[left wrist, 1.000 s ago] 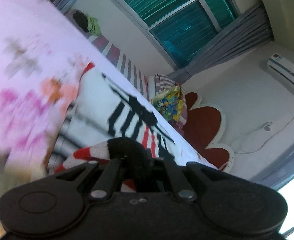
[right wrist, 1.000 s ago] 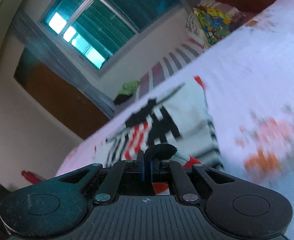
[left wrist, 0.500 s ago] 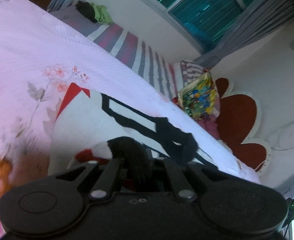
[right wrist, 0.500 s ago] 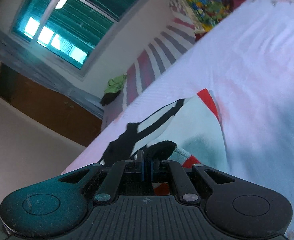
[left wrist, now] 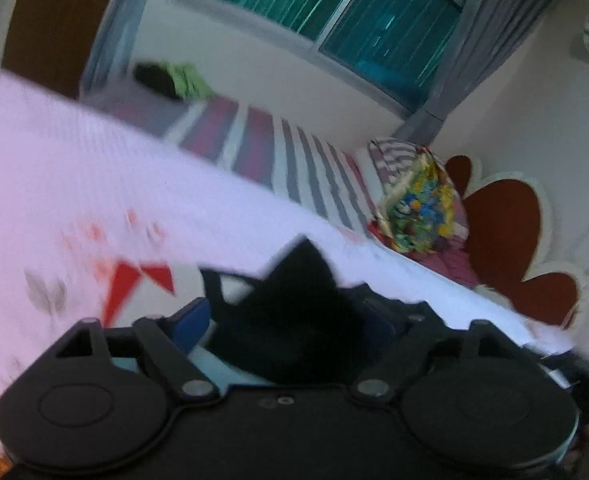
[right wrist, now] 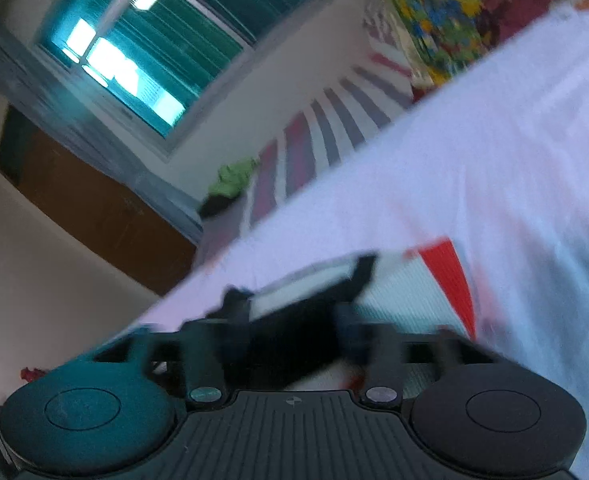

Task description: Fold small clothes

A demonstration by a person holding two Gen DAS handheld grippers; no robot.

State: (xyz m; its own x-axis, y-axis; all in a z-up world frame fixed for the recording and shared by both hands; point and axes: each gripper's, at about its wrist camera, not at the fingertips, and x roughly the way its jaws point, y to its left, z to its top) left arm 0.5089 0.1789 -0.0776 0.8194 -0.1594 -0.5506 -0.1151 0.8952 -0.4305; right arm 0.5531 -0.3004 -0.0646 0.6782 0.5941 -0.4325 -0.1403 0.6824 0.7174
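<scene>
A small white garment with black stripes and red corners lies folded on the pink floral bedspread. In the left wrist view my left gripper has its fingers spread apart, with the garment's black edge lying loose between them. In the right wrist view the same garment lies just ahead of my right gripper, whose fingers also stand apart around its black edge. Both views are blurred.
A second bed with a striped cover stands behind, with dark and green clothes on it and a colourful pillow. A red flower-shaped headboard stands at the right. A window and a brown door are on the far wall.
Both grippers were shut on the garment's black edge; now both have opened and let it go. The garment's folded-over part has dropped onto the bed and both cameras have tilted lower.
</scene>
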